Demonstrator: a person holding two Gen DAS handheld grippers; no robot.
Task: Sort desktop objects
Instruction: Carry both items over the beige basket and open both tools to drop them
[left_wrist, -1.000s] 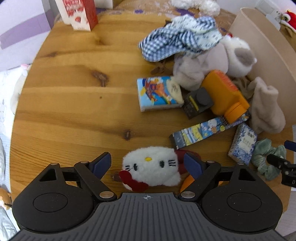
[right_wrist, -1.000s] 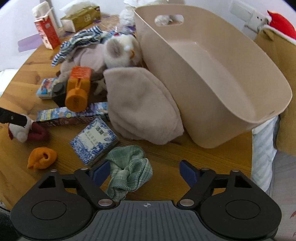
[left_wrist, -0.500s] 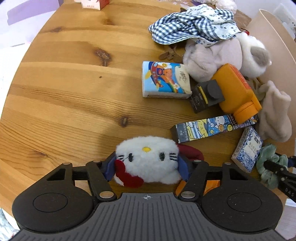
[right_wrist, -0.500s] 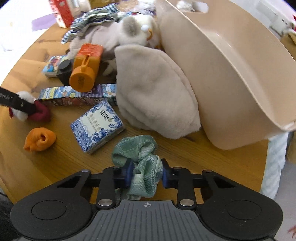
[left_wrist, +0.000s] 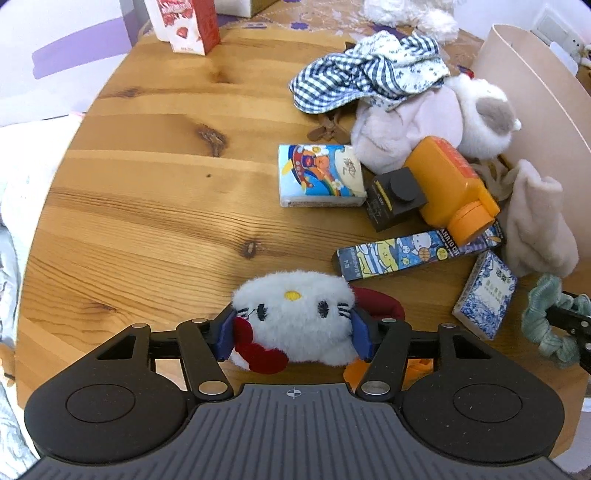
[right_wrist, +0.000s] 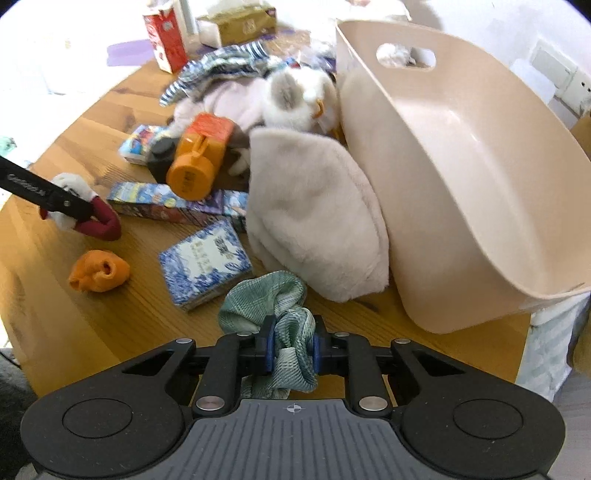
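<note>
- The left gripper (left_wrist: 293, 334) has just been closing its jaws, and the blue pads now press both cheeks of a white plush cat head with a red bow (left_wrist: 295, 317), which sits at six o'clock on the round pine table (left_wrist: 155, 177).
- A dark red loop (left_wrist: 380, 301) trails from the plush toward three o'clock, and a crumpled orange cloth bit (right_wrist: 99, 271) lies just beside it.
- The right gripper (right_wrist: 291, 350) has its jaws pinched almost together on a green plaid fabric scrunchie (right_wrist: 271, 295), which bulges out past the pads.
- In the right wrist view, a blue-and-white patterned tissue pack (right_wrist: 205, 262) lies just beside the scrunchie at ten o'clock.
- A folded beige fleece cloth (right_wrist: 314, 218) at twelve o'clock leans against the beige plastic tub with a handle slot (right_wrist: 480, 177), which fills the two o'clock side.
- Beyond the tissue pack a long cartoon-printed box (left_wrist: 417, 253) lies flat, with an orange plastic bottle (left_wrist: 448, 184) resting across one end.
- A small dark block (left_wrist: 397, 197) touches the bottle, and a blue cartoon tissue packet (left_wrist: 319, 175) is just beside it.
- A blue checked cloth (left_wrist: 369, 74) drapes over a pale plush animal (left_wrist: 443, 118) at one o'clock in the left wrist view.
- A red-and-white carton (left_wrist: 184, 22) stands at the far edge, at eleven o'clock.
</note>
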